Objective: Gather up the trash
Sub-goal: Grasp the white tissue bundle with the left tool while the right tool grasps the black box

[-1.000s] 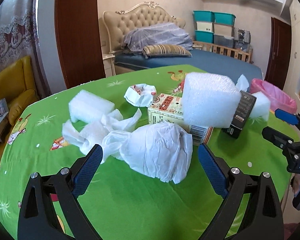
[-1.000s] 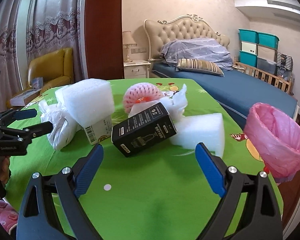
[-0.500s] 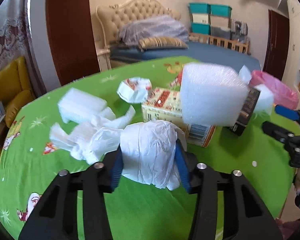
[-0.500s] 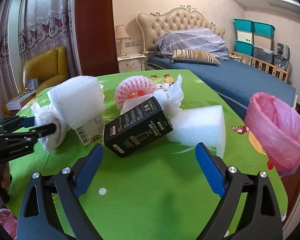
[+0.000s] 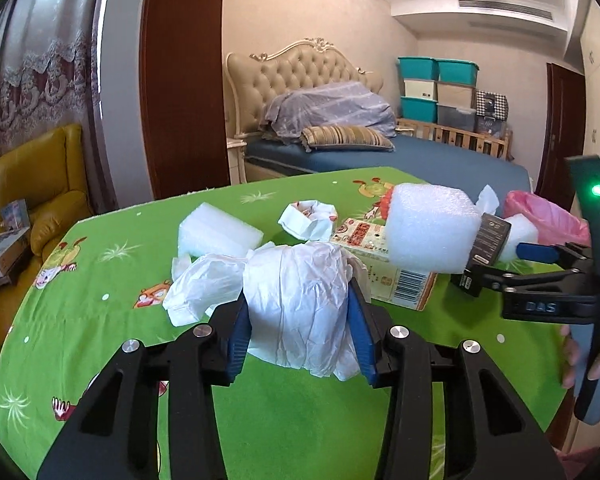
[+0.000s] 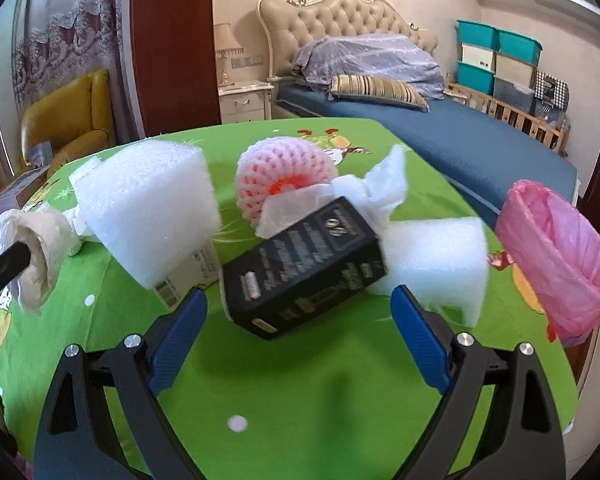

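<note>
Left wrist view: left tool clamps crumpled white bag on green table

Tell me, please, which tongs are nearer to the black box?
Right. The right tongs stand open just short of the black box; the left tongs are shut on the white plastic bag, further away.

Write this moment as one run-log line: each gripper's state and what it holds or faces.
left gripper: shut on crumpled white bag | right gripper: open, empty, facing black box | pink bin bag: at table edge
</note>
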`<state>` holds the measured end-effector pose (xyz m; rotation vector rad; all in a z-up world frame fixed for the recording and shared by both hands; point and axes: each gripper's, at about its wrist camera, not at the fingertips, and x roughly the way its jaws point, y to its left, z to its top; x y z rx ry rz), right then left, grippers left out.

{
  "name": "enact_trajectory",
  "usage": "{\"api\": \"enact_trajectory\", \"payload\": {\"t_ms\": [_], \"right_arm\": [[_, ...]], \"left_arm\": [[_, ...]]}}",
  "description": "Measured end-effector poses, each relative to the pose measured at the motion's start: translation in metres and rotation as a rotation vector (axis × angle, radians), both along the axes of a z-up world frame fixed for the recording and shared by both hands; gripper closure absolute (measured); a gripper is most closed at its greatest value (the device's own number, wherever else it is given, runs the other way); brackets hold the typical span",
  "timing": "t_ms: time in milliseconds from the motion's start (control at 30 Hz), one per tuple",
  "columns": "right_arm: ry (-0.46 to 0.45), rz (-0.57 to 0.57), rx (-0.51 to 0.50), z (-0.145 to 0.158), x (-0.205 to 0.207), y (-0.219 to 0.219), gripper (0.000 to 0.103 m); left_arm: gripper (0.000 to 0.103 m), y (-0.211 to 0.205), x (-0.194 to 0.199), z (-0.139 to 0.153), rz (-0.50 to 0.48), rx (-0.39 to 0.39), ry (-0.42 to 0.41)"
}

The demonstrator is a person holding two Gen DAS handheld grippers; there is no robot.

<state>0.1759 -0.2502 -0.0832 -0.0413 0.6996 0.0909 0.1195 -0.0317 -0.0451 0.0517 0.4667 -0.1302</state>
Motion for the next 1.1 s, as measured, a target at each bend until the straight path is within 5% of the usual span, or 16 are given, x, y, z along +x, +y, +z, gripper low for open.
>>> {"api": "enact_trajectory", "payload": {"t_ms": [500,633,800,1100], "right_arm": [[0.039,-0.002,-0.054,0.0,0.054,0.03,0.023],[0.068,-0.017,-0.099,-0.004,0.062,0.038,0.045],[0.075,0.036,-0.075,-0.005,0.041,0.034,0.064],[0.08,0.138,-0.051,-0.005,-0.016,0.025,0.063]], "left_arm": [[0.061,0.005,-0.01,0.002,-0.016,-0.042,-0.031],[0.061,0.006,-0.01,0.002,-0.017,-0.051,-0.033],[0.061,0.005,-0.009,0.002,-0.019,-0.052,-0.03],[0.061,0.003,-0.005,0.0,-0.013,-0.038,-0.014]]}}
